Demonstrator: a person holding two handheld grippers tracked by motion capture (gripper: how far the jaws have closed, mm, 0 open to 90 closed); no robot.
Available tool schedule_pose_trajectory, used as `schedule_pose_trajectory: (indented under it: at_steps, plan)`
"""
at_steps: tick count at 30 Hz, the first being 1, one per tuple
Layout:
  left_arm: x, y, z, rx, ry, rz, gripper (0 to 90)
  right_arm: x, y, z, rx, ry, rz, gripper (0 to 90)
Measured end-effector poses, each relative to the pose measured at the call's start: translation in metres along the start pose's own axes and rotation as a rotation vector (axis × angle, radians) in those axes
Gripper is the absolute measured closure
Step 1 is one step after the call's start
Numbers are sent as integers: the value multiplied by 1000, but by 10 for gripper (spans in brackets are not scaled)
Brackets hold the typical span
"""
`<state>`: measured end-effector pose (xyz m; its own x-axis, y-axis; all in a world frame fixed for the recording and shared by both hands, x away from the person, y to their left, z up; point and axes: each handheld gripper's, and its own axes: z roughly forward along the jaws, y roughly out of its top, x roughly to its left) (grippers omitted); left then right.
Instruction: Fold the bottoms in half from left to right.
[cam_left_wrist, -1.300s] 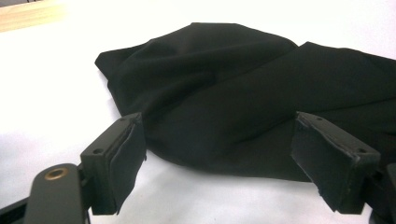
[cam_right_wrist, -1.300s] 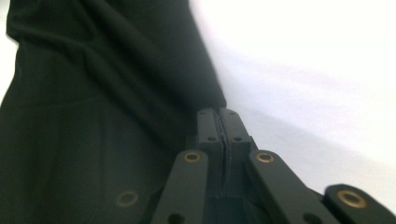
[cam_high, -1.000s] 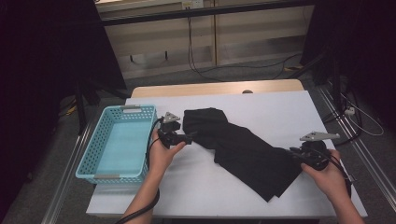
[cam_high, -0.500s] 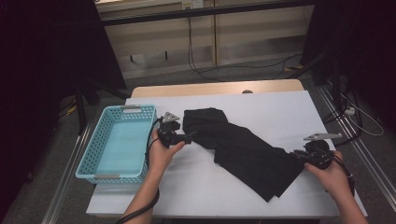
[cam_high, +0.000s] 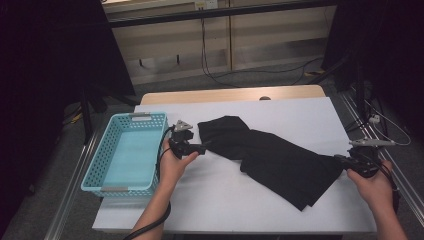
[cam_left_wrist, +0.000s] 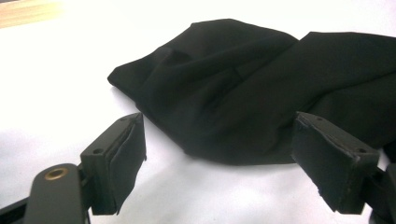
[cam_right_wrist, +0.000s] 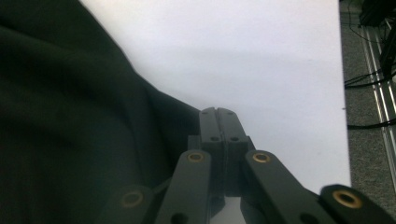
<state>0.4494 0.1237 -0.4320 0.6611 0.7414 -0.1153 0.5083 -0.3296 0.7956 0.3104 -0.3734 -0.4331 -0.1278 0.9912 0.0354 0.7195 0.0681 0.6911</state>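
No readable text, label, brand, number or sign appeared in any view. The black garment, the light blue basket and the white table carried no markings that could be made out.
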Motion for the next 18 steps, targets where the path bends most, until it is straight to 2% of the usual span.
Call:
schedule_pose_trajectory:
  at_steps: [1, 3, 5, 7, 11, 14, 15, 18]
  plan:
    - [0, 0, 0, 0, 0, 0, 187, -2, 0, 2, -4, -1, 2, 900]
    - [0, 0, 1, 4, 0, 2, 186, -1, -2, 8, 29, -5, -1, 890]
    - [0, 0, 2, 8, -1, 5, 186, 2, -4, 11, 18, -34, -31, 848]
    - [-1, 0, 3, 13, -4, 6, 186, 6, -1, 10, 8, -37, -37, 769]
    - [-2, 0, 2, 11, -4, 8, 186, 14, 5, 6, -29, -27, -50, 710]
    - [-1, 0, 1, 5, -3, 5, 185, 25, 8, 5, -35, 50, -57, 701]
    - [-1, 0, 1, 7, -2, 7, 186, 28, 7, 6, -27, 60, -75, 700]
    - [-1, 0, 0, 8, -2, 7, 185, 34, 0, 10, 19, 51, -114, 695]
